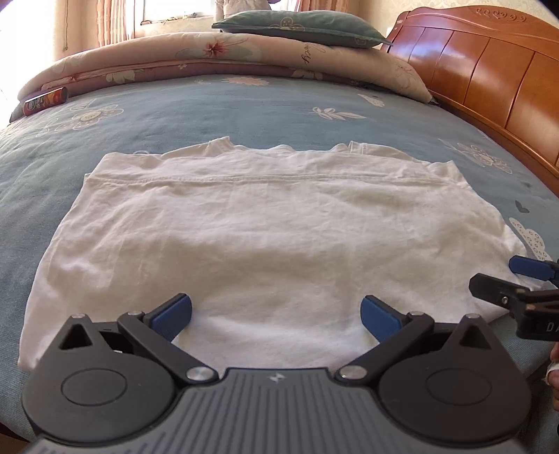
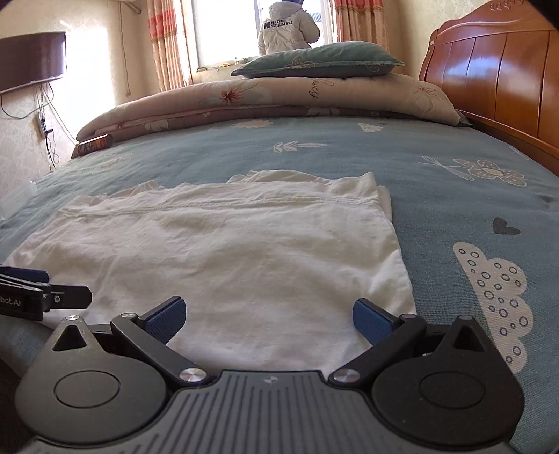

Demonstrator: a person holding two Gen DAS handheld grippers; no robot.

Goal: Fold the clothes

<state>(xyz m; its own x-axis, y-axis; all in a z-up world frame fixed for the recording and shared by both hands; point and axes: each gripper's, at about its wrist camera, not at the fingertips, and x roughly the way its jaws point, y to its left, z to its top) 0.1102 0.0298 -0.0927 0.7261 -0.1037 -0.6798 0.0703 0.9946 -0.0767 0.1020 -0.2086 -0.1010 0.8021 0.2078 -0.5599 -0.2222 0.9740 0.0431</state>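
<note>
A white garment [image 1: 258, 230] lies folded flat on the blue flowered bedsheet [image 1: 244, 108], its hem seam running across the far side. My left gripper [image 1: 276, 316] hovers open over the garment's near edge, nothing between its blue pads. The right gripper [image 1: 517, 276] shows at the right edge of the left wrist view, beside the garment's right corner. In the right wrist view the same garment [image 2: 251, 251] fills the middle, and my right gripper [image 2: 268, 319] is open above its near right part. The left gripper [image 2: 45, 290] pokes in from the left there.
A folded floral quilt [image 1: 223, 56] with a green pillow [image 1: 300, 26] lies across the far end of the bed. A wooden headboard [image 1: 489, 70] runs along the right. A red can [image 1: 45, 101] lies at the far left. A jacket [image 2: 288, 29] hangs at the window.
</note>
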